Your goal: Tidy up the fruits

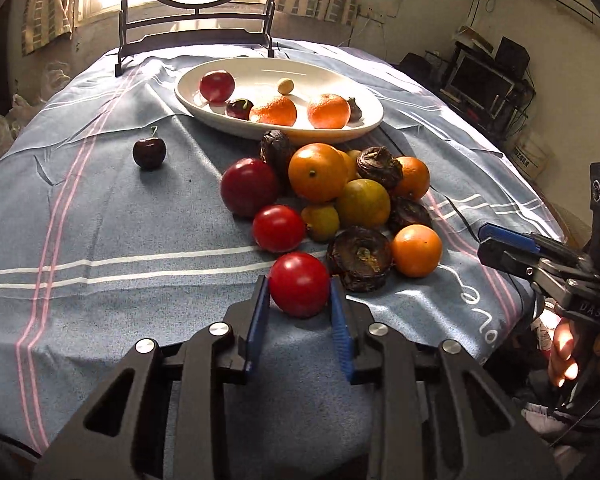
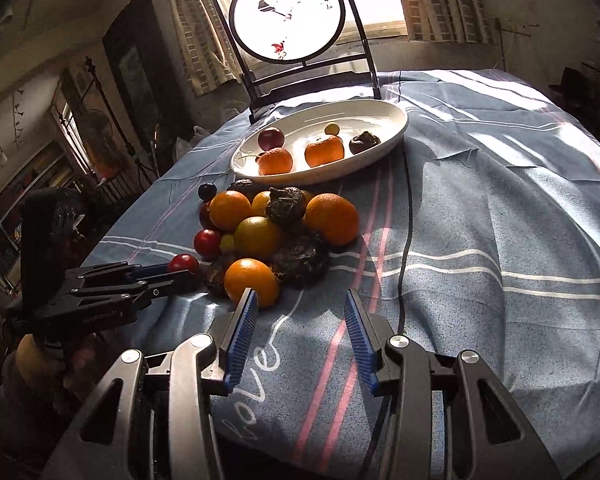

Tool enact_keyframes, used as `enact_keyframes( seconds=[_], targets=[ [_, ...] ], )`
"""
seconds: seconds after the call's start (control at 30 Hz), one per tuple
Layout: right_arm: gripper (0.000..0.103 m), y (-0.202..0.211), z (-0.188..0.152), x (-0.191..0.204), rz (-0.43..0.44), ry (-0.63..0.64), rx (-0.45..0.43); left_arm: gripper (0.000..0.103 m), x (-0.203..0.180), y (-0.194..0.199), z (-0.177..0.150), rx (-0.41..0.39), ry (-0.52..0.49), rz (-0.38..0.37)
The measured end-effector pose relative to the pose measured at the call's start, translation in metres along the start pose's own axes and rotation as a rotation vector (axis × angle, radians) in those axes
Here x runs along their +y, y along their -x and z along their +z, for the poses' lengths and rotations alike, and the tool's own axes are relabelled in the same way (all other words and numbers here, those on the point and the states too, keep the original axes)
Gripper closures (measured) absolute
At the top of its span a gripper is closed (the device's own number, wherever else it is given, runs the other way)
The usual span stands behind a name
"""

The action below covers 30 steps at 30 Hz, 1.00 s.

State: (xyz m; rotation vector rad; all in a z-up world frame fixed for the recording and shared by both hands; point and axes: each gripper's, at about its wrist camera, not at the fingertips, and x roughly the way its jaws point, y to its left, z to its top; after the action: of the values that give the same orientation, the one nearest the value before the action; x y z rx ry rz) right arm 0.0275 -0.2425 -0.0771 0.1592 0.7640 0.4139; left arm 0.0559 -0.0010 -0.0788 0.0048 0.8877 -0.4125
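Observation:
A red tomato sits on the blue cloth between the fingers of my left gripper; both pads touch its sides. It also shows in the right wrist view. Behind it lies a pile of oranges, more tomatoes and dark wrinkled fruits. A white oval plate holds two oranges, a red fruit, dark fruits and a small pale one. My right gripper is open and empty, just right of an orange at the pile's near edge.
A dark cherry lies alone to the left of the pile. A black framed round screen stands behind the plate. A black cable runs across the cloth on the right. The table edge is close below both grippers.

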Motion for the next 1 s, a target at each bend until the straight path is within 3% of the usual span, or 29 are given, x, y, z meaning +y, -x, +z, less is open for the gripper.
enact_keyframes(
  seconds=[0.27, 0.4, 0.6, 0.67, 1.0],
  targets=[
    [0.058, -0.021, -0.001, 0.021, 0.021, 0.059, 0.059, 0.073, -0.009, -0.012, 0.000, -0.013, -0.080, 0.144],
    [0.058, -0.031, 0.003, 0.037, 0.006, 0.105, 0.058, 0.075, -0.006, -0.008, -0.002, -0.023, -0.060, 0.142],
    [0.058, -0.048, 0.006, 0.038, 0.024, 0.066, 0.081, 0.075, -0.003, 0.001, -0.005, -0.032, -0.047, 0.133],
    [0.065, -0.051, 0.005, 0.036, 0.015, 0.042, 0.085, 0.075, -0.002, 0.002, -0.006, -0.035, -0.043, 0.131],
    [0.065, -0.020, 0.008, 0.024, 0.054, 0.004, -0.006, 0.075, -0.002, 0.012, -0.004, -0.072, -0.029, 0.112]
  ],
)
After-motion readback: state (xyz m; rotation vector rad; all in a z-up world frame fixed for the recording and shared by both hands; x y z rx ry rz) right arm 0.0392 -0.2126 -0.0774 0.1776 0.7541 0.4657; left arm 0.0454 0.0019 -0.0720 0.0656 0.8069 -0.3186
